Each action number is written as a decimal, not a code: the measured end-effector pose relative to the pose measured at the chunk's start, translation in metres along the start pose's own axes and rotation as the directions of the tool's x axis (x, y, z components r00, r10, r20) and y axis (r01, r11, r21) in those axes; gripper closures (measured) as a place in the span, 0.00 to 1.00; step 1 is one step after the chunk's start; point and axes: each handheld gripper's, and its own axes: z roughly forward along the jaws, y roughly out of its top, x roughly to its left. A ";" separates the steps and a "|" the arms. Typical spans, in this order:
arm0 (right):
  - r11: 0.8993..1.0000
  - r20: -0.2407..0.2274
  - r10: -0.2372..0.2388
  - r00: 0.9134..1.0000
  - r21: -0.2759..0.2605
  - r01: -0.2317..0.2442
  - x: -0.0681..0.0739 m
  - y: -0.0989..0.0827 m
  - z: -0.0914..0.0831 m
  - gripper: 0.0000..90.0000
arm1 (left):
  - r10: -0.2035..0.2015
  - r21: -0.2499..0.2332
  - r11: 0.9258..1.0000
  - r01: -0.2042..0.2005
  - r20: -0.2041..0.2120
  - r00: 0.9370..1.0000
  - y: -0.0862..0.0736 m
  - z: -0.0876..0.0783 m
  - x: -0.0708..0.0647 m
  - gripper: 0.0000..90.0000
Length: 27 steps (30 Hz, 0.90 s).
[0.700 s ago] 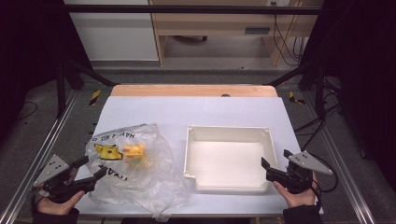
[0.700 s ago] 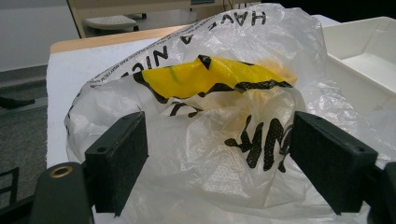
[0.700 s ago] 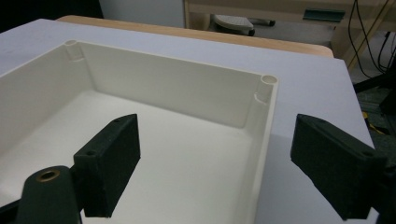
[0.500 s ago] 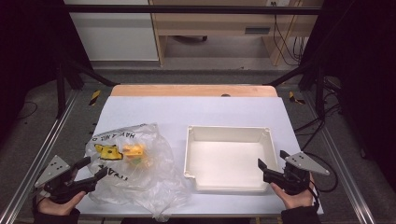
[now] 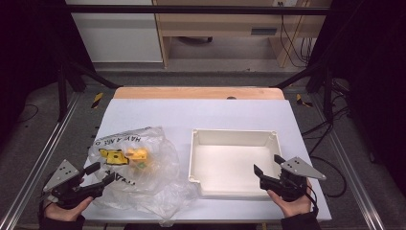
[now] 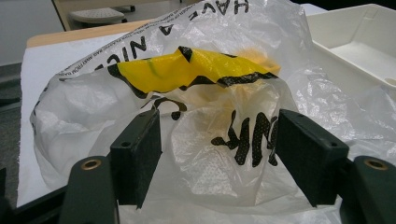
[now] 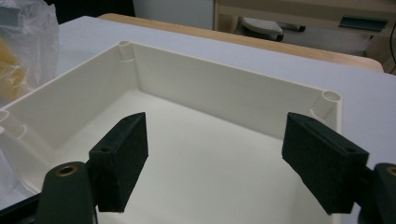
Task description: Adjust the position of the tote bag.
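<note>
A crumpled clear plastic bag point(image 5: 143, 184) with black lettering lies on the left of the white table. It holds yellow pieces point(image 5: 136, 154). My left gripper point(image 5: 103, 172) sits at the bag's near left edge. In the left gripper view its jaws stand open, with a fold of the bag point(image 6: 210, 154) bulging between them below the yellow piece point(image 6: 187, 70); the pads do not press on it. A shallow white tray point(image 5: 233, 132) lies to the right, empty. My right gripper point(image 5: 267, 164) hovers open over the tray's near right corner, with the tray's far wall point(image 7: 224, 88) ahead of the right gripper point(image 7: 217, 123).
The white table cover point(image 5: 201, 112) ends at a wooden strip point(image 5: 198, 92) along the back. Metal frame rails point(image 5: 38, 163) run along both sides. Cables lie on the floor at the right. The tray's corner point(image 6: 355, 32) is to the right of the bag.
My right gripper has edged left and forward over the tray's near right rim. The left gripper has barely shifted beside the bag.
</note>
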 end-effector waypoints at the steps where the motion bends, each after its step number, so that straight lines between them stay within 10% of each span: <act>1: 1.000 -0.009 -0.006 1.000 0.003 0.006 0.003 0.000 0.001 0.26 | 0.003 0.013 1.000 -0.003 -0.001 1.000 -0.001 0.003 -0.001 0.36; 19: 0.998 -0.147 -0.062 0.987 -0.019 0.060 0.040 0.014 0.013 0.41 | 0.008 0.096 0.995 -0.017 0.090 0.996 -0.005 0.012 -0.005 0.94; 27: 0.994 -0.225 -0.105 0.969 -0.031 0.101 0.072 0.021 0.026 0.42 | 0.007 0.069 0.997 -0.015 0.111 0.994 -0.003 0.009 -0.005 1.00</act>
